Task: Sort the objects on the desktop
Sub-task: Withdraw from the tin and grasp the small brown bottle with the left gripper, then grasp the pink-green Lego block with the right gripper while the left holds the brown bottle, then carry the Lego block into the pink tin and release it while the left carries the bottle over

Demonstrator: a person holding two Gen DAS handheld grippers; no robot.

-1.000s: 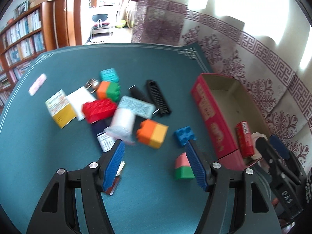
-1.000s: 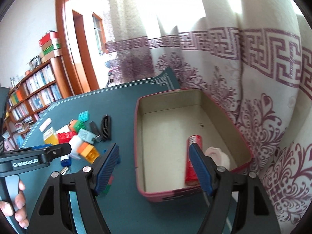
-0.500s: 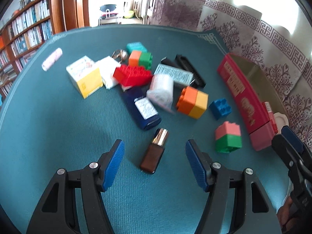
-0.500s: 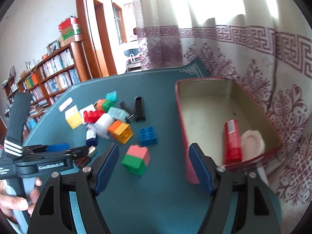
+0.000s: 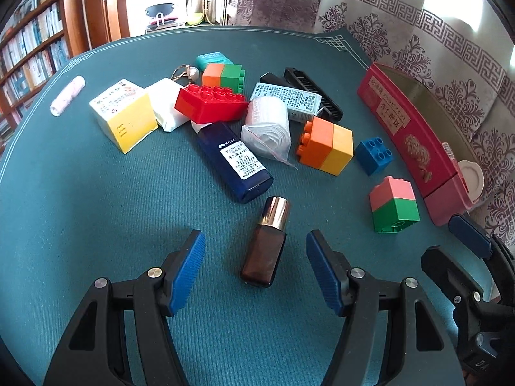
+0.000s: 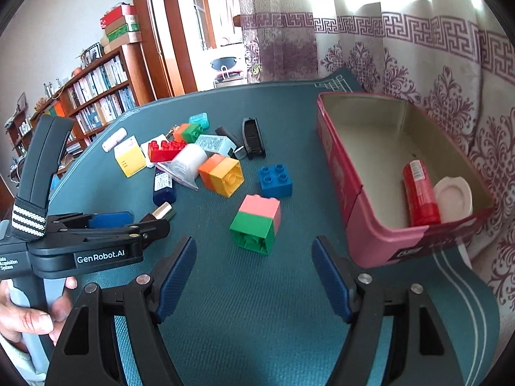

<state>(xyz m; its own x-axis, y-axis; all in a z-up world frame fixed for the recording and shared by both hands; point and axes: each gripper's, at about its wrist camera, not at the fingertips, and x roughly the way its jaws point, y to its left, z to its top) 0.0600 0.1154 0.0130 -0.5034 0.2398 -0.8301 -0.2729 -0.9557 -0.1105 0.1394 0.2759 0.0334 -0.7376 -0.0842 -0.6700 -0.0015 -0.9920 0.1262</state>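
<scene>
left tool (image 5: 254, 268) is held wide with nothing gripped, a small brown bottle (image 5: 265, 244) lying on the green tabletop (image 5: 96, 212) between its pads untouched, right tool (image 6: 254, 271) likewise spread empty just short of the pink-green block (image 6: 257, 225), beside the red tin (image 6: 351, 193).

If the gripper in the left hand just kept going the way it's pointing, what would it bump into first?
Most likely the small brown bottle with the shiny cap, lying on the green table mat. It sits right between the open fingers of the left gripper, untouched. Depth is hard to judge, but nothing else lies nearer.
</scene>
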